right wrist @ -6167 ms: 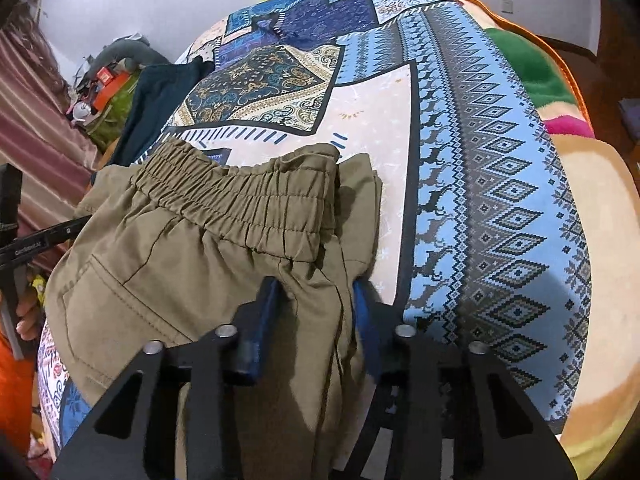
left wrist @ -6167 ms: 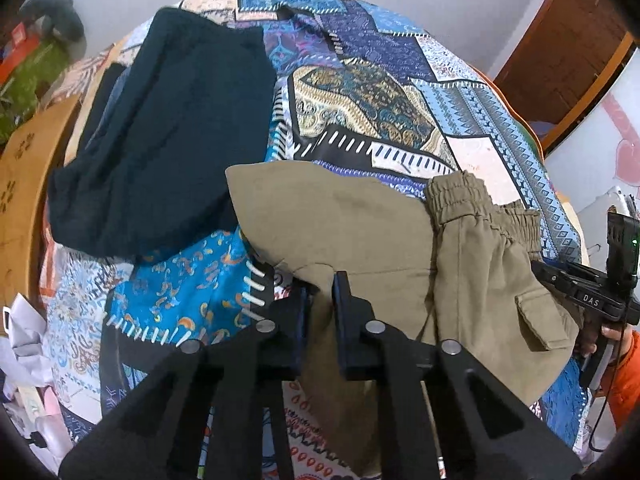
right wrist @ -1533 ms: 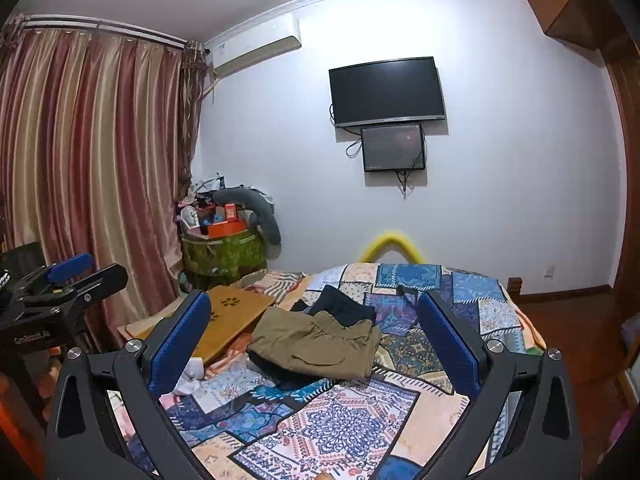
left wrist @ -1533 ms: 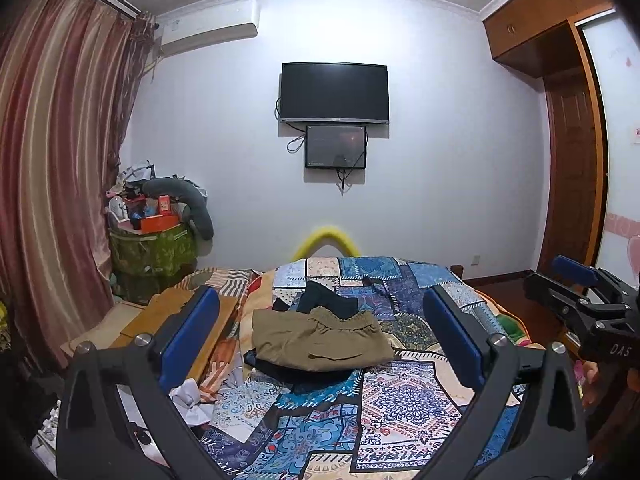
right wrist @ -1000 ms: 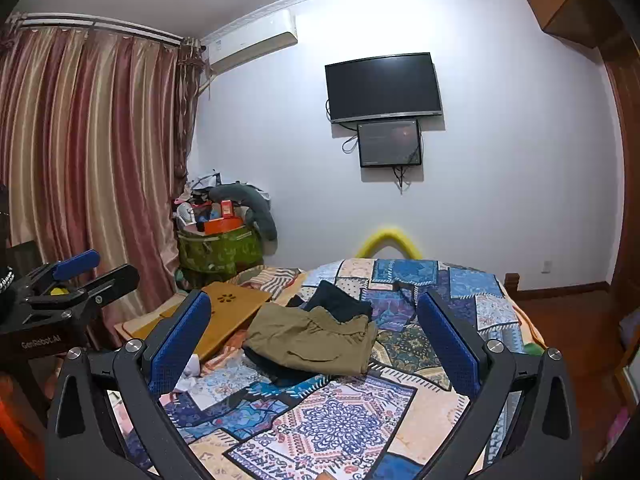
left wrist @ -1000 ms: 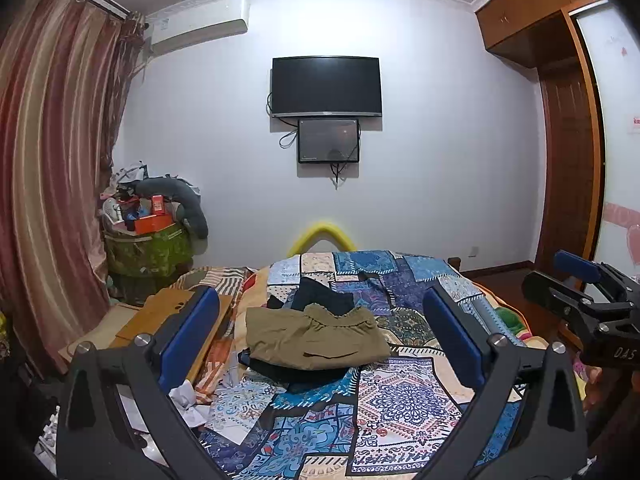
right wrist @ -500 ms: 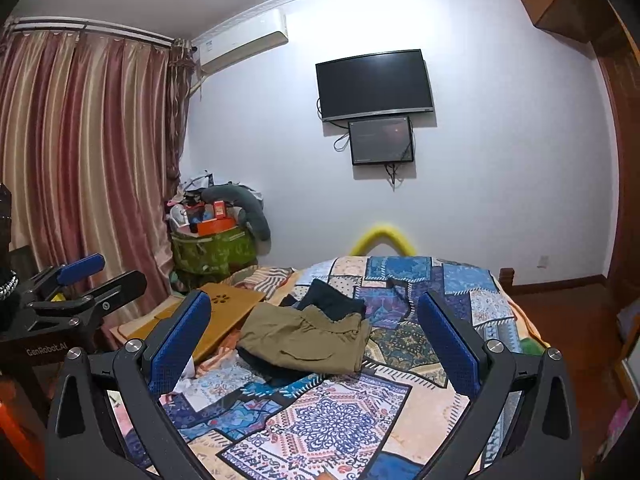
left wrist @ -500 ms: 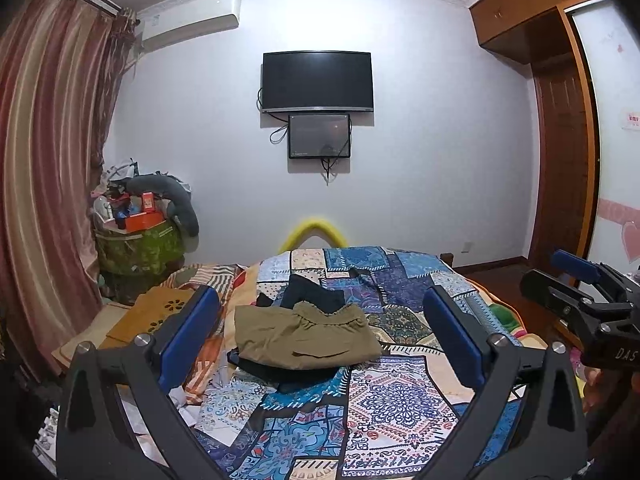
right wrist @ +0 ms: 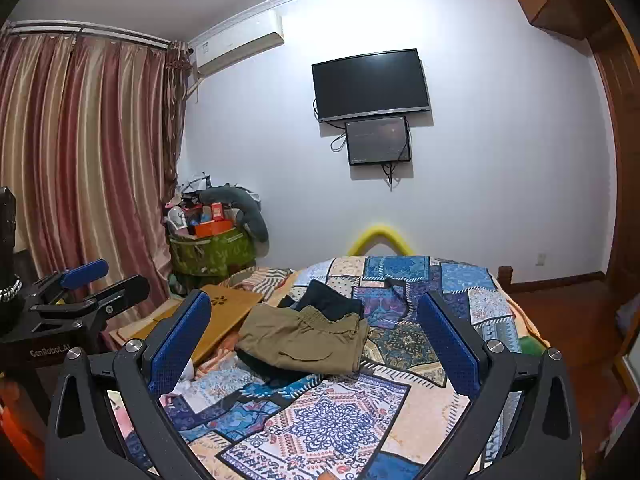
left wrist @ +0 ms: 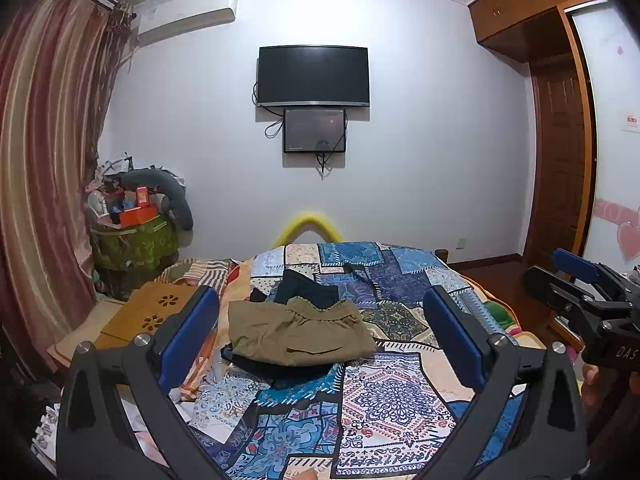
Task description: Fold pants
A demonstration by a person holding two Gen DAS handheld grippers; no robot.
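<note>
Both hand-held grippers gape empty: left (left wrist: 320, 336) marked "GenRobot.AI", right (right wrist: 314, 342) "DAS".

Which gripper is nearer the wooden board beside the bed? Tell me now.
Left. The left gripper hangs open with the wooden board just beyond its left finger; the right gripper sits farther to the right, also open.

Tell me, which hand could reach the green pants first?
Probably neither. Both the left gripper and the right gripper are open, empty and held back from the bed. The pants lie folded on dark clothes, about centred in both views.
</note>
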